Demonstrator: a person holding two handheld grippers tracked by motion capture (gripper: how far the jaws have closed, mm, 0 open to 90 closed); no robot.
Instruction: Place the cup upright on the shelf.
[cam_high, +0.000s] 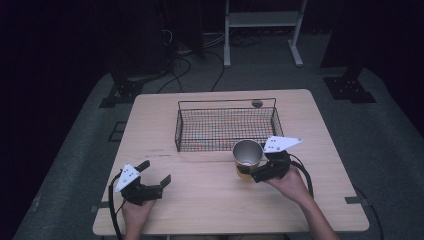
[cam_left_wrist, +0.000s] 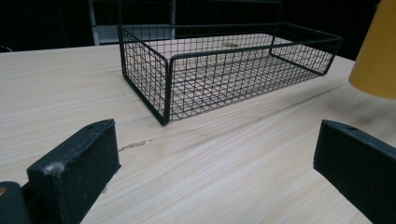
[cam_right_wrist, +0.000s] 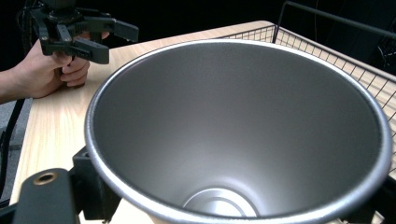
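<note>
Gripping a metal cup (cam_high: 247, 159) by its lower wall, the right gripper (cam_high: 256, 173) holds it upright just in front of the wire basket (cam_high: 225, 125), near the basket's right front corner. The high view shows the cup's open silver mouth and a yellow band low on its outside; the left gripper view catches that yellow wall (cam_left_wrist: 376, 56) at its upper right edge, with its lower rim seemingly above the table (cam_left_wrist: 224, 154). The right gripper view looks straight down into the cup's (cam_right_wrist: 238, 135) grey interior to its round bottom, something neither other view offers, and the rim hides most of the jaws that clasp it.

The left gripper (cam_high: 154, 177) rests low at the table's front left, its jaws spread wide with bare wood between them, grasping nothing. The right gripper view shows that same left gripper (cam_right_wrist: 81, 35) from the front, held in a hand (cam_right_wrist: 51, 70) resting on the wood.

From the left gripper view, the basket's (cam_left_wrist: 224, 70) near corner post and mesh walls stand out, with the table seen through them. Open wood lies between the two grippers and along the table's front edge; the basket sits toward the far edge, with table margin on either side.
</note>
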